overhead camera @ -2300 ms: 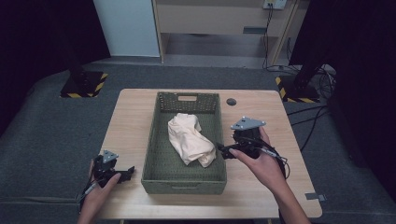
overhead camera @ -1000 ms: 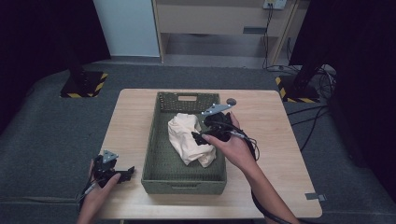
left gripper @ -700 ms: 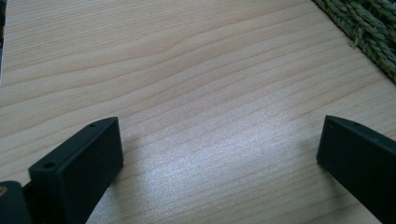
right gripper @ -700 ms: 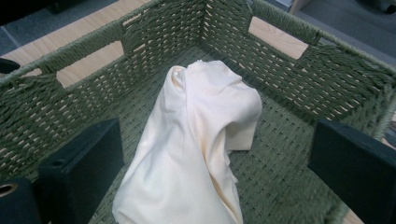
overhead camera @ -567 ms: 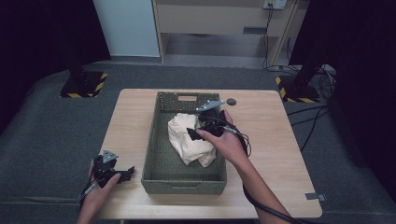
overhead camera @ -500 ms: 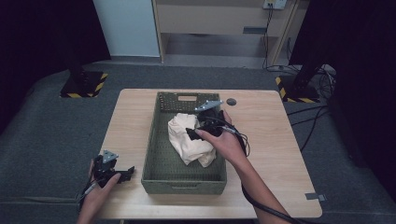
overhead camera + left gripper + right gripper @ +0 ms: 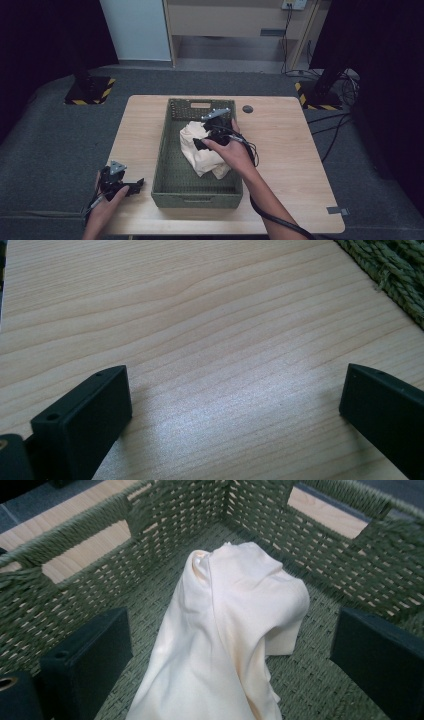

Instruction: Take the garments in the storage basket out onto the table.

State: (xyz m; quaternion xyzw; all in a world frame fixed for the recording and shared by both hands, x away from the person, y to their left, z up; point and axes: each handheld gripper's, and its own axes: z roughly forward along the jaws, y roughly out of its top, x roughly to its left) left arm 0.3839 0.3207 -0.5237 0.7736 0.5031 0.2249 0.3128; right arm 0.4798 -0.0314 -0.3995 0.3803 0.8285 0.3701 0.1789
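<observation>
Cream cloth (image 7: 202, 150) lies crumpled inside the green woven basket (image 7: 165, 170) at the desk's (image 7: 285, 150) centre. The right gripper (image 7: 200, 144) has moved from the basket's right rim over the cloth, fingers spread wide either side, likely ready to pinch. The left gripper (image 7: 136, 185) rests spread at the near left.

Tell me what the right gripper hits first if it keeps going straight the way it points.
Most likely the cream cloth, bunched between the open jaws of the right gripper. Beyond it stands the green woven basket wall, though depth is hard to judge.
</observation>
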